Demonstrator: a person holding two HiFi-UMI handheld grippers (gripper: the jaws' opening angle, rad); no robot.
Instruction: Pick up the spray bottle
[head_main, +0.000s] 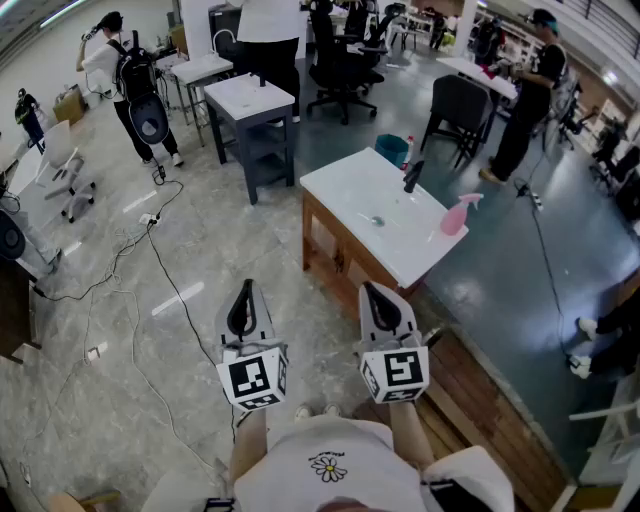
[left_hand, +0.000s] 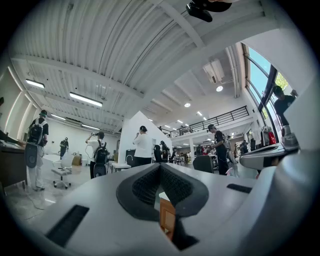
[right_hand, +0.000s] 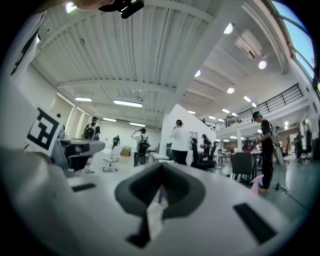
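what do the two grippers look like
The left gripper and right gripper are light grey tapering shells with black-lined jaws, each bearing a white cube with black square markers. The person wears a white shirt with a small flower print.

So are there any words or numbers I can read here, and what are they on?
No readable text anywhere.
Shirt: flower print; any writing too blurred.
Left gripper and right gripper: square marker patterns, not letters.
Spray bottle: too small to tell.
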